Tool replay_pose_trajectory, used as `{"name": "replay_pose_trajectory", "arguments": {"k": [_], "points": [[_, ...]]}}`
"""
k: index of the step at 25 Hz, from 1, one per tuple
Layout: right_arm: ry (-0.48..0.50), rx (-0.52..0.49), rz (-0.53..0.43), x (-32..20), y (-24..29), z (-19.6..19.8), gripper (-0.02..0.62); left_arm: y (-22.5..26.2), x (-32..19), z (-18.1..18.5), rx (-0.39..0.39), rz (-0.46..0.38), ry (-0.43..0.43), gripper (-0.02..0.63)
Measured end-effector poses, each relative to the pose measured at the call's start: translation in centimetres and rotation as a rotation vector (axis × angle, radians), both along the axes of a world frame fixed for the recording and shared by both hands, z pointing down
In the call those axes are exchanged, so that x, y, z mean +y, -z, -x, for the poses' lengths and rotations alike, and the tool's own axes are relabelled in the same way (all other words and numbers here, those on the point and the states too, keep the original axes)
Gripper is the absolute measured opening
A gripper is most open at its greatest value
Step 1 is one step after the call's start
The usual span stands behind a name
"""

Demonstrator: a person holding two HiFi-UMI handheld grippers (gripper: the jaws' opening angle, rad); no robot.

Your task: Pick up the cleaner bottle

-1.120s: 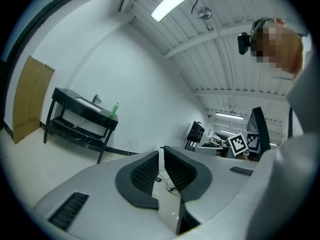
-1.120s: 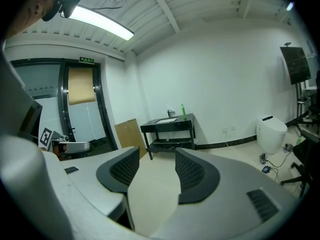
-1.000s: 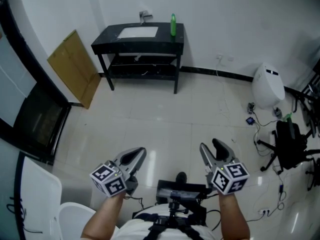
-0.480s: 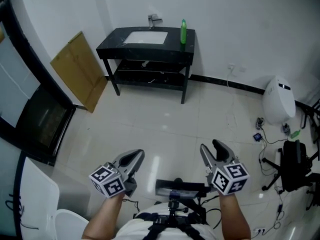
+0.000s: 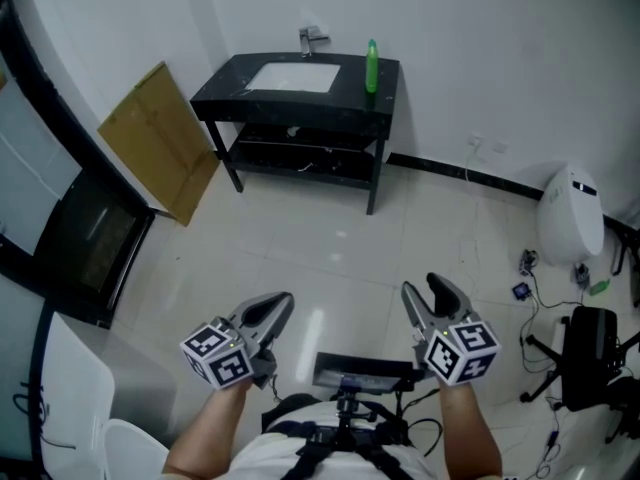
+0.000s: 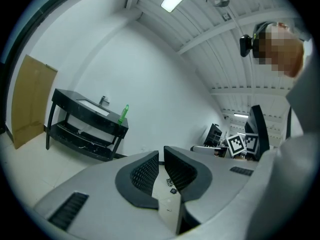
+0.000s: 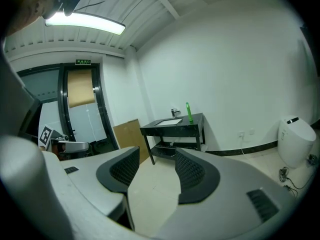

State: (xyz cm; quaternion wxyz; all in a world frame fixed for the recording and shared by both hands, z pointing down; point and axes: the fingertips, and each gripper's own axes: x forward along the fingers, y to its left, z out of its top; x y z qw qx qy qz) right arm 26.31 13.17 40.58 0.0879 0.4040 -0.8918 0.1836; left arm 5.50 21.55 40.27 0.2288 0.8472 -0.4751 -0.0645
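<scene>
Upright, the slim green plastic cleaner bottle (image 5: 372,65) stands at the black sink table's (image 5: 228,90) right end (beside the basin); well apart from it, the left gripper (image 5: 278,306) has its jaws narrowly parted, the right gripper (image 5: 425,290) wider; both are empty.

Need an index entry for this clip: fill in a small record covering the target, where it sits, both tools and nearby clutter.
target: green cleaner bottle, upright
location: right end of the black sink table, against the white wall
left tool: jaws a narrow gap apart, nothing between them
right tool: jaws wide apart, nothing between them
tools to target: both far off across the bare floor, pointing toward the table
nearby: cardboard sheet leaning left of the table; white appliance on the floor at right
</scene>
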Motion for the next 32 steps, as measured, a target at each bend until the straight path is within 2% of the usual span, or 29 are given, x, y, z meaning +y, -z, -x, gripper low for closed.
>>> {"name": "replay_pose_trajectory", "arguments": {"k": [7,18,23,32], "points": [[0.002,-0.020,0.010,-3.5,-0.4,-0.7,0.236,0.1,-3.4,-0.8,-0.017,0.018,-0.006,0.031],[-0.036,-0.004,0.029,-7.8,-1.4,1.8,0.236,-0.9,-8.6,1.6,0.003,0.029,-0.050,0.031],[-0.064,0.014,0.049,-10.8,-1.8,4.3,0.236,-1.3,-12.5,4.8,0.022,0.027,-0.067,0.031],[-0.109,0.034,0.068,-16.4,-1.3,11.5,0.236,-0.9,-18.9,13.3,0.040,0.026,-0.088,0.031]]}}
